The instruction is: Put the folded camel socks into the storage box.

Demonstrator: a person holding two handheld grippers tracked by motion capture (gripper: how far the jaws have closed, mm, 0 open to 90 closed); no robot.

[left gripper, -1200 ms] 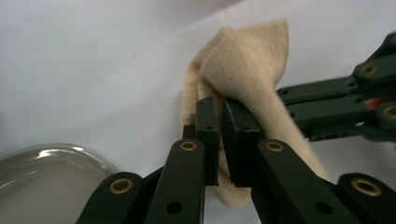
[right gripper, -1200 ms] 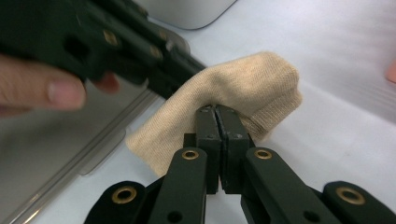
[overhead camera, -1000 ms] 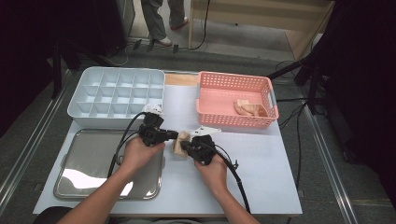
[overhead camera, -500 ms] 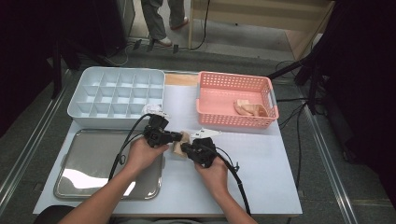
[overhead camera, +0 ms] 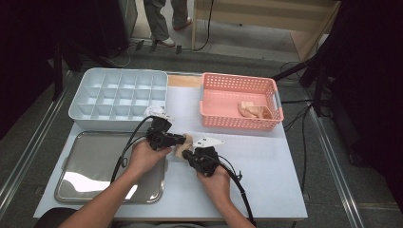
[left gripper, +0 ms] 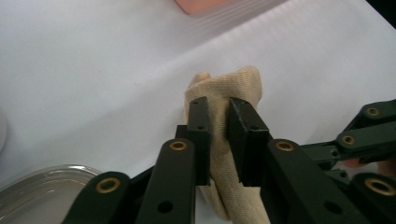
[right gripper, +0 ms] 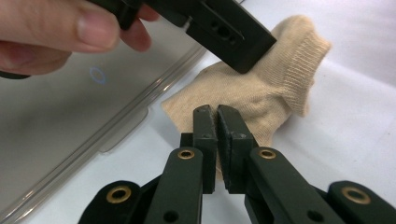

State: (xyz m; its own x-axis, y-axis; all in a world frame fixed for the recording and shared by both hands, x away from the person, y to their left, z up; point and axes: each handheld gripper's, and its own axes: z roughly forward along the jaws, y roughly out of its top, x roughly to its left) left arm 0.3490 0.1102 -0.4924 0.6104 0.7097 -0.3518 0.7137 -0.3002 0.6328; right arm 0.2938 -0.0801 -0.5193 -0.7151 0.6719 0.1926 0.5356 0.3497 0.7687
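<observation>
In the high view, the left gripper (overhead camera: 183,139) and the right gripper (overhead camera: 186,154) meet near the middle of the white surface (overhead camera: 266,161), both at a small beige sock (overhead camera: 182,148) that lies just beside the right edge of the metal tray (overhead camera: 85,166). A white compartment box (overhead camera: 119,97) sits behind the tray, and a pink basket (overhead camera: 237,100) with more beige cloth inside stands to its right. In the left gripper view, the left gripper (left gripper: 218,112) has the sock (left gripper: 233,84) bunched up between its jaws, which have just been opening; a narrow gap shows and the fabric runs through it, the pads loose against it rather than pressing hard. In the right gripper view, the right gripper (right gripper: 217,114) is pressed almost together, pinching a fold of the sock (right gripper: 261,93) at its near edge, while the left gripper's jaw rests over the ribbed cuff and the tray (right gripper: 70,102) lies to the left.
</observation>
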